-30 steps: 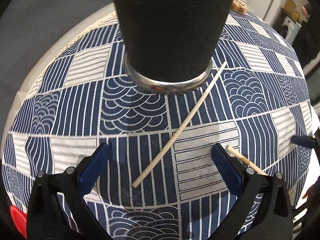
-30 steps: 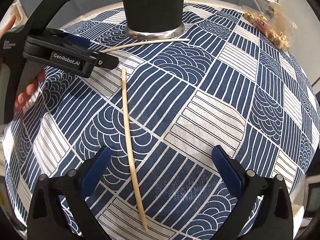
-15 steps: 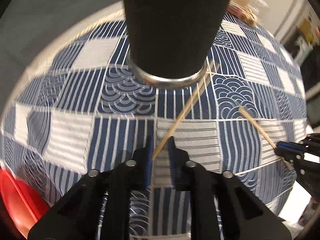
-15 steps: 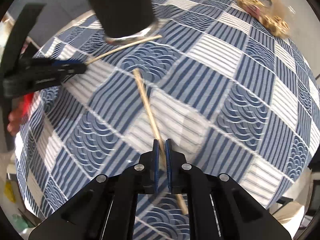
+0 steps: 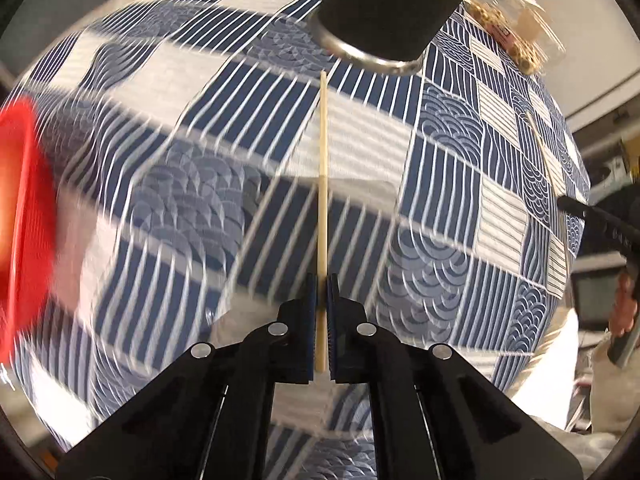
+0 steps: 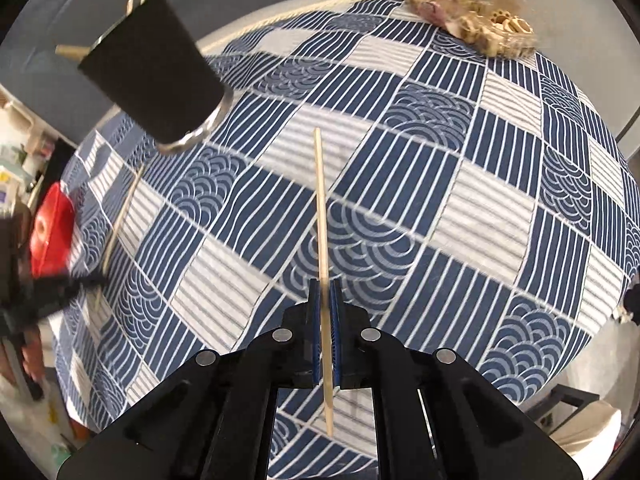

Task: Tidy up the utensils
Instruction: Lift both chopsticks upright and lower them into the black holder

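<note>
Both chopsticks, flat on the tablecloth (image 6: 460, 208) a second ago, have been lifted clear. One chopstick (image 5: 322, 184) is clamped in the left gripper (image 5: 322, 292), the other chopstick (image 6: 322, 232) in the right gripper (image 6: 326, 300), each pointing toward 12 o'clock; the black cup (image 6: 154, 80) is seen at 10 o'clock.

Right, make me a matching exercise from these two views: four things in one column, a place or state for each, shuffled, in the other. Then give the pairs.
Things
1. left claw
2. black holder cup
3. snack bag
4. red object

States or places
A. at the far edge of the tablecloth
B. blurred at the left edge of the left wrist view
C. shut on a chopstick
D. utensils already stand in it

Pairs: 1-C, 2-D, 3-A, 4-B
</note>
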A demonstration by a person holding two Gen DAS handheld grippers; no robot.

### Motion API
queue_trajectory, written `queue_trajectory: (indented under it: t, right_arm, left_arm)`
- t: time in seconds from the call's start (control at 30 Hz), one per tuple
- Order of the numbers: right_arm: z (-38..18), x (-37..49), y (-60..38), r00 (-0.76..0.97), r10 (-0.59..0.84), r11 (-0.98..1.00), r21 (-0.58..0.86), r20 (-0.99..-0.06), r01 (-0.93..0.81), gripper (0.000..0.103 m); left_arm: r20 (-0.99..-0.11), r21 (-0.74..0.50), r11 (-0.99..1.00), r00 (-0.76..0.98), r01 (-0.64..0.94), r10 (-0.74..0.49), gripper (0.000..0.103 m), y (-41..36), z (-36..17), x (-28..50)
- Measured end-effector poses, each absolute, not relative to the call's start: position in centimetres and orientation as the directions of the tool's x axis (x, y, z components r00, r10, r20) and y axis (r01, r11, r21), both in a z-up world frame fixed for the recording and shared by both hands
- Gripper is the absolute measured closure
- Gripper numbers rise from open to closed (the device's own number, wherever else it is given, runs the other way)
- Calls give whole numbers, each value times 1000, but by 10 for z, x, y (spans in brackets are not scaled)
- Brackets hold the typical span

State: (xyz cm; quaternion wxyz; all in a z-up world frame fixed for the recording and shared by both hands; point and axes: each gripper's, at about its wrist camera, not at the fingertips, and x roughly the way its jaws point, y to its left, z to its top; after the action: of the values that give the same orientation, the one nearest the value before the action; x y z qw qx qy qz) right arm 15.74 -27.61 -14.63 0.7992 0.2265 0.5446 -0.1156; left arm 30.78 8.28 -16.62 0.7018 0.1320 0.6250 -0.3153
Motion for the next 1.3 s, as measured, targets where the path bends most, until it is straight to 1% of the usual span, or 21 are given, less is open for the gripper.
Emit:
queue_trajectory:
  t: [0.13,0.2,0.43,0.53,0.63,0.73,0.93,1.03,1.13,1.23,1.3]
  right_arm:
    - [-139,158,-287,403,86,875,262,-911,406,99]
    - [-133,158,-293,420,98,881,275,-902,384,99]
    - [-102,156,-312,501,135,903,314,-855,292,98]
    - [-88,157,-319,533,141,913,318,-835,257,99]
    - [-74,160,-328,565,149,908,339,-812,248,98]
    - [-62,169,-334,589,156,904,354,-793,238,98]
    - [-36,197,-334,635,140,905,358,-760,229,98]
    - [-25,218,-331,643,161,909,366,-749,199,98]
    - [-13,238,-327,668,172,913,372,-724,167,98]
    - [-5,262,-323,668,162,922,352,-727,159,98]
    - [2,274,-322,676,167,926,350,-718,143,98]
  left_arm:
    - [-958,-226,820,35,527,-286,98,105,-163,288]
    - [-962,-174,847,98,503,-256,98,112,-157,282]
    - [-936,-188,897,203,399,-287,98,114,-132,268]
    - [-931,-168,916,248,365,-269,98,111,-117,270]
    - [-922,-148,916,283,374,-264,98,97,-98,276]
    - [-903,-153,912,320,381,-285,98,73,-77,290]
    - [-845,-196,892,391,407,-364,98,46,-31,327]
    - [-802,-254,874,415,415,-430,98,40,-12,347]
    - [-786,-268,866,423,423,-450,98,30,-5,368]
    - [-759,-308,842,420,443,-498,98,21,3,385]
    - [-743,-306,832,430,463,-513,98,13,8,395]
